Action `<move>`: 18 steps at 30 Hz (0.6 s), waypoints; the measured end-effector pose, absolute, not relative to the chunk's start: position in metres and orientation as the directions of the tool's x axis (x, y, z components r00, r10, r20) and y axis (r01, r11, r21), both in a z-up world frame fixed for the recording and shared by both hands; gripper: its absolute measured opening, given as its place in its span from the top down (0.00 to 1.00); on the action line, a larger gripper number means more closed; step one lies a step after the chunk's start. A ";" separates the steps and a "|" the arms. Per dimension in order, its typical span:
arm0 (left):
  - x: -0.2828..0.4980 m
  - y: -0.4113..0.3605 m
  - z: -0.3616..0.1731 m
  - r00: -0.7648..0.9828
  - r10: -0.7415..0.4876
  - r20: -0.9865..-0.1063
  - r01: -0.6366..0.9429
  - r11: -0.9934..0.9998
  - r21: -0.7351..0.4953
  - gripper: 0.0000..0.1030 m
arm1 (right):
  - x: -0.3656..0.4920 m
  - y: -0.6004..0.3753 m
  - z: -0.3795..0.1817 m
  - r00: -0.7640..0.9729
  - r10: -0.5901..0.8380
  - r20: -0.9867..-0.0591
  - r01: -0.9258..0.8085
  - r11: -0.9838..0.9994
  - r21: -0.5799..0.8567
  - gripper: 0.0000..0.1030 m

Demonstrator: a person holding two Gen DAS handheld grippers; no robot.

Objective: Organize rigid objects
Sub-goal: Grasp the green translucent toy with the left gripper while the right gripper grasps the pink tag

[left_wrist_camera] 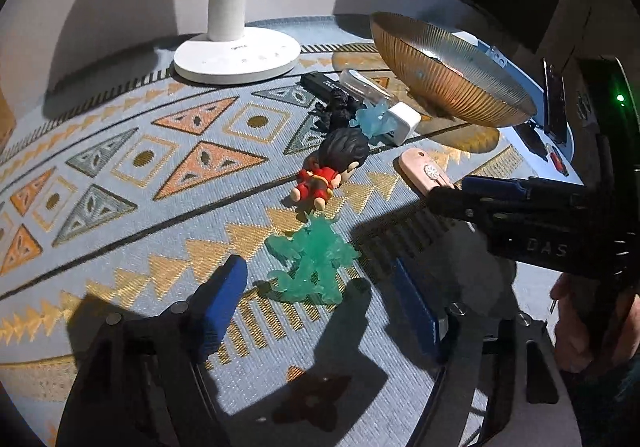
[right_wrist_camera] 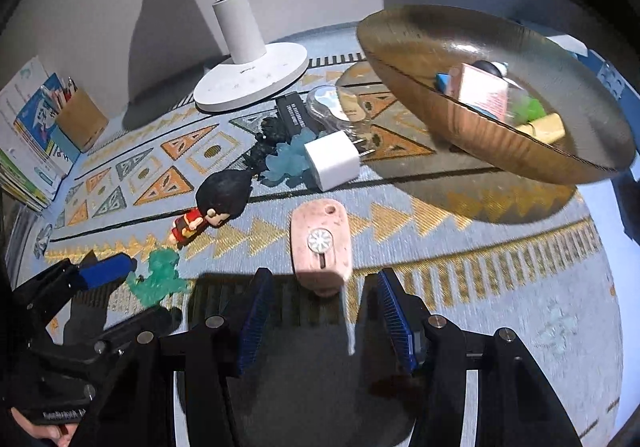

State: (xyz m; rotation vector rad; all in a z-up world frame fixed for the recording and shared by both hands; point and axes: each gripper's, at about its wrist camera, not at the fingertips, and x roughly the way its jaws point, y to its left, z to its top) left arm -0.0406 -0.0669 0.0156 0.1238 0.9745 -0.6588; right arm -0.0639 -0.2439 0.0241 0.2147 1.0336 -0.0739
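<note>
A translucent green figure (left_wrist_camera: pixel 312 263) lies on the patterned mat between the blue pads of my left gripper (left_wrist_camera: pixel 320 299), which is open and does not touch it. In the right wrist view the same figure (right_wrist_camera: pixel 160 279) sits between the left gripper's fingers (right_wrist_camera: pixel 104 271). A pink oval gadget (right_wrist_camera: pixel 320 243) lies with its near end between the fingertips of my right gripper (right_wrist_camera: pixel 325 321), open, pads apart from it. The left wrist view shows that gadget (left_wrist_camera: pixel 424 171) just before the right gripper (left_wrist_camera: pixel 460 193). An amber glass bowl (right_wrist_camera: pixel 472 135) holds several small items.
Beyond lie a black-haired doll in red (left_wrist_camera: pixel 332 171), a pale blue figure (left_wrist_camera: pixel 372 119), a white charger cube (right_wrist_camera: pixel 332 159), a black figure (left_wrist_camera: pixel 336 109), a black stick (right_wrist_camera: pixel 294 113) and a clear case (right_wrist_camera: pixel 336 103). A white lamp base (left_wrist_camera: pixel 236 59) stands behind. Books and a pen holder (right_wrist_camera: pixel 80 119) stand far left.
</note>
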 end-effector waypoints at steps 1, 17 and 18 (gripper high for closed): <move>-0.040 -0.066 0.014 0.382 -0.469 -0.796 0.568 0.799 -0.199 0.29 | -0.061 -0.243 0.023 0.510 0.039 -0.860 0.160 0.977 0.139 0.49; -0.043 -0.069 0.014 0.441 -0.433 -0.786 0.554 0.820 -0.141 0.63 | -0.047 -0.230 0.020 0.538 -0.026 -0.843 0.106 0.994 0.037 0.67; -0.044 -0.066 0.016 0.445 -0.436 -0.782 0.546 0.825 -0.149 0.63 | -0.049 -0.229 0.021 0.542 -0.013 -0.840 0.098 0.994 0.047 0.67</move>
